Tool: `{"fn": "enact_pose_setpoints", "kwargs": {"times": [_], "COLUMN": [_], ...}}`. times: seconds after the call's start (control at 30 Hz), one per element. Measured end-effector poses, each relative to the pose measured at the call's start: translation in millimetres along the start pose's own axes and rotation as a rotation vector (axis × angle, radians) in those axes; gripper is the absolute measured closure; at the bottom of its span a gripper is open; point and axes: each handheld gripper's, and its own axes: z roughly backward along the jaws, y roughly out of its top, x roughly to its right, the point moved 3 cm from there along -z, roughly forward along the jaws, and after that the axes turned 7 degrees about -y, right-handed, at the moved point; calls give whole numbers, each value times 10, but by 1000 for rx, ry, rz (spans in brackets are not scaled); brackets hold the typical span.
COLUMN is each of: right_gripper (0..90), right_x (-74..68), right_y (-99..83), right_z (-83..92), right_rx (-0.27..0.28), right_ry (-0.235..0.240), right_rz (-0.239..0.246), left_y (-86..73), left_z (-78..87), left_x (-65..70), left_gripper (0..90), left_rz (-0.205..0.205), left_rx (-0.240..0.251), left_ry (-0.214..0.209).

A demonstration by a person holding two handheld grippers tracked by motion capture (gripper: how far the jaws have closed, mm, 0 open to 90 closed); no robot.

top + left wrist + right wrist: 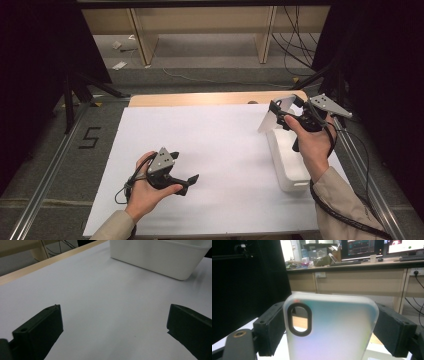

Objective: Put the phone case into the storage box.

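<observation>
**Phone case held up over the white bin**

A translucent, frosted plastic phone case (332, 327) with a black-rimmed oval camera opening is clamped across its width between the two black jaws of the right gripper (282, 112). In the right gripper view, both jaws are seen pressed against the case's long edges, and the case is held upright with its camera opening towards the top. In the high view, the case (274, 116) is seen raised clear of the table, above the far end of a white rectangular plastic bin (290, 167), with its flat face tilted.

The bin is placed on the right part of a white sheet (210, 155) that covers the light wooden table (200, 99), whose bare edge is seen along the far side.

The left gripper (192, 178) is held low over the sheet near the front left, well apart from the bin. Its jaws are spread wide, and nothing is held between them; in the left gripper view, the bin (160, 257) is seen ahead.
</observation>
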Motion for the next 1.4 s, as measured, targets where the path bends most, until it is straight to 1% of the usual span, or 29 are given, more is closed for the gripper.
{"fn": "enact_pose_setpoints", "kwargs": {"times": [0.4, 1.4], "right_gripper": [180, 179], "right_x": [27, 164], "right_y": [-2, 22], "right_z": [-2, 25], "right_rx": [-2, 5], "right_ry": [-14, -65], "right_rz": [4, 4], "left_y": [-1, 4], "left_z": [0, 5], "left_x": [-1, -1], "left_gripper": [0, 0], "left_rz": [0, -1], "left_rx": [1, 3], "left_ry": [0, 1]}}
